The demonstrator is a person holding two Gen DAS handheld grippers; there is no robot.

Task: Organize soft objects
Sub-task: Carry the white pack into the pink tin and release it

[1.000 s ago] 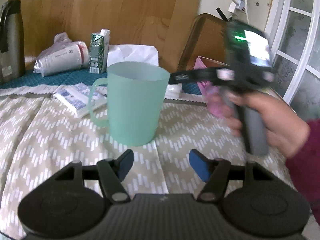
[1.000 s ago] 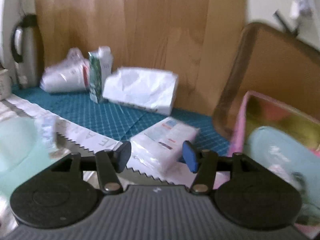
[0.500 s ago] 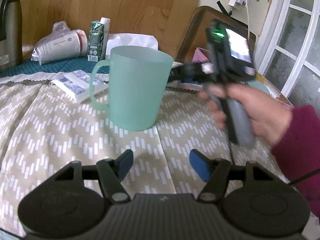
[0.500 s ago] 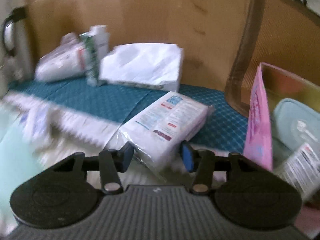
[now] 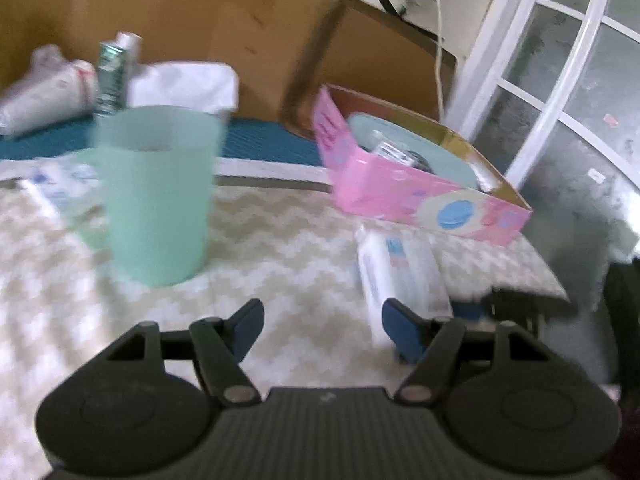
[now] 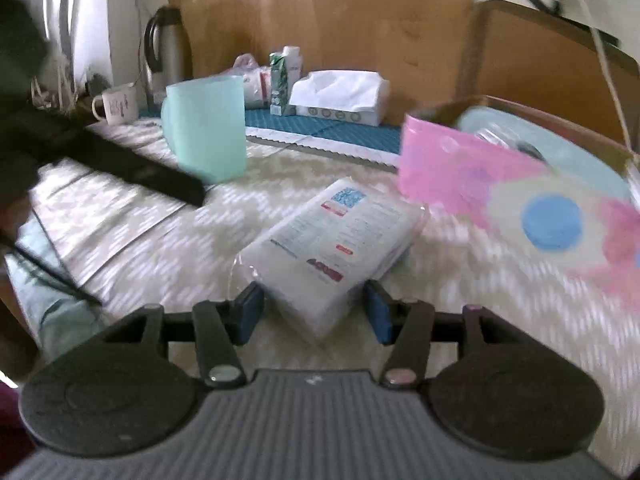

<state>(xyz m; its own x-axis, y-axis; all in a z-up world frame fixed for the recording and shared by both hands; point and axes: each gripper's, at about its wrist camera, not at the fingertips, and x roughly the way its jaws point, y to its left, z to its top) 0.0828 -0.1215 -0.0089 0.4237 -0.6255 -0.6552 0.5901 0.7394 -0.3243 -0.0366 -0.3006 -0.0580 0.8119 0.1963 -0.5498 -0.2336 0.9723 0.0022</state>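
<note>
Pink box (image 5: 420,196) holding teal lid (image 5: 436,152), packets

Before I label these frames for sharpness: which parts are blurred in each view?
Left wrist view: strong smear on the green cup and tissue packet; the left gripper stays sharp. Right wrist view: the pink box and patterned cloth streak, while the tissue packet's print is only partly legible.
</note>
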